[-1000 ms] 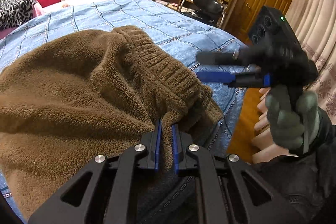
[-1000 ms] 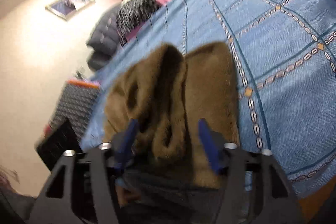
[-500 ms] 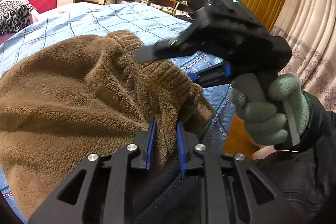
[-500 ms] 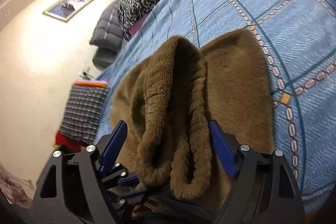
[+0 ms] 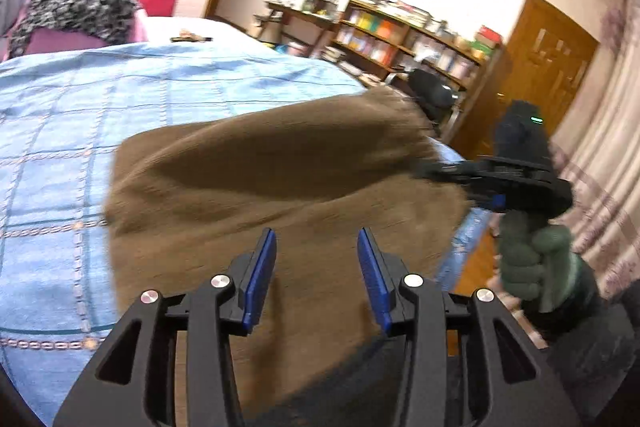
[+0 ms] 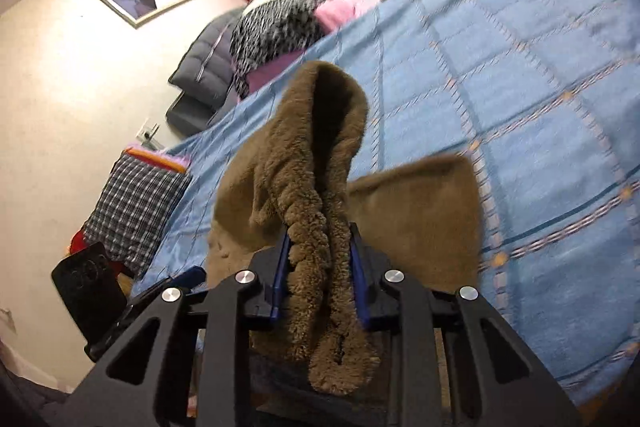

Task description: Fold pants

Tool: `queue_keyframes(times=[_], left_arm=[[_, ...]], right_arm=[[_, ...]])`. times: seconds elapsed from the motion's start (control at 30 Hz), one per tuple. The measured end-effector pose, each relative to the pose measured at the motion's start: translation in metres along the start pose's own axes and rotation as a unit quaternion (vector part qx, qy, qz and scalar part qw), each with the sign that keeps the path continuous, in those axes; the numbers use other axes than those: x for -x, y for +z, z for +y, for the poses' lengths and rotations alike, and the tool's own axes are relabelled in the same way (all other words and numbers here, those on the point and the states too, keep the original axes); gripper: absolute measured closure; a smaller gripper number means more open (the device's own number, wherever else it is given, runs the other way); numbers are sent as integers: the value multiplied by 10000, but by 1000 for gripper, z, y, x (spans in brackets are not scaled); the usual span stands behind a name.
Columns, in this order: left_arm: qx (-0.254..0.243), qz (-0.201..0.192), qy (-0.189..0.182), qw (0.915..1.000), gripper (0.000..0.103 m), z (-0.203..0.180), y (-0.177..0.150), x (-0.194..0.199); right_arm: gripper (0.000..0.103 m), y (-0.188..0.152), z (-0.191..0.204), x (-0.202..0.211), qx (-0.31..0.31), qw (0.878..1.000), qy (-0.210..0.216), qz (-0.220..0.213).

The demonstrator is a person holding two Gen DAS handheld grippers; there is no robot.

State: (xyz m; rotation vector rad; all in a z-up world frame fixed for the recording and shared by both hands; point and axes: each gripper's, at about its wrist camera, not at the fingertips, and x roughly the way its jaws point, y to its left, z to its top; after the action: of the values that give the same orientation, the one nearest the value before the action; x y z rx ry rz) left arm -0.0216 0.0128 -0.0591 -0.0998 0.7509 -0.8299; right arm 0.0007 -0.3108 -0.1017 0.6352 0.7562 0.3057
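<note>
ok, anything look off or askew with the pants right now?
The brown pants are bunched, not flat: the right gripper pinches a thick wad of the waistband, and the left gripper is open, holding nothing.

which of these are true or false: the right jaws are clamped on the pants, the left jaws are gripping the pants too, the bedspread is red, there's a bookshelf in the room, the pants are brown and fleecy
1. The right gripper is clamped on the pants. True: its jaws have just been closing and press a bunched edge.
2. The left gripper grips the pants too. False: its jaws have just been opening and stand apart, with nothing pinched.
3. The bedspread is red. False: it is blue with a grid pattern.
4. A bookshelf stands in the room. True.
5. The pants are brown and fleecy. True.
</note>
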Motion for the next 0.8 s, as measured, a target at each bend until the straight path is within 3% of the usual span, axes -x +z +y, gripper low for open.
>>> queue_keyframes(times=[0.1, 0.2, 0.33, 0.5, 0.6, 0.8], left_arm=[[88, 271, 21, 9996, 60, 6, -12, -13], [-198, 551, 164, 9981, 60, 1, -29, -26], [-361, 600, 242, 9973, 60, 1, -40, -28], [-143, 524, 234, 9982, 60, 7, -39, -16], [-127, 523, 256, 9982, 60, 7, -36, -5], [189, 95, 516, 9984, 60, 30, 13, 6]], right_arm=[[76, -7, -26, 2, -220, 9995, -214, 81], [75, -29, -56, -13, -404, 9972, -445, 446], [55, -40, -73, -12, -669, 9966, -358, 332], [53, -29, -49, 4, 125, 9958, -885, 179], [53, -24, -28, 15, 625, 9882, -1394, -108], [53, -17, 8, 13, 1072, 9882, -1041, -338]])
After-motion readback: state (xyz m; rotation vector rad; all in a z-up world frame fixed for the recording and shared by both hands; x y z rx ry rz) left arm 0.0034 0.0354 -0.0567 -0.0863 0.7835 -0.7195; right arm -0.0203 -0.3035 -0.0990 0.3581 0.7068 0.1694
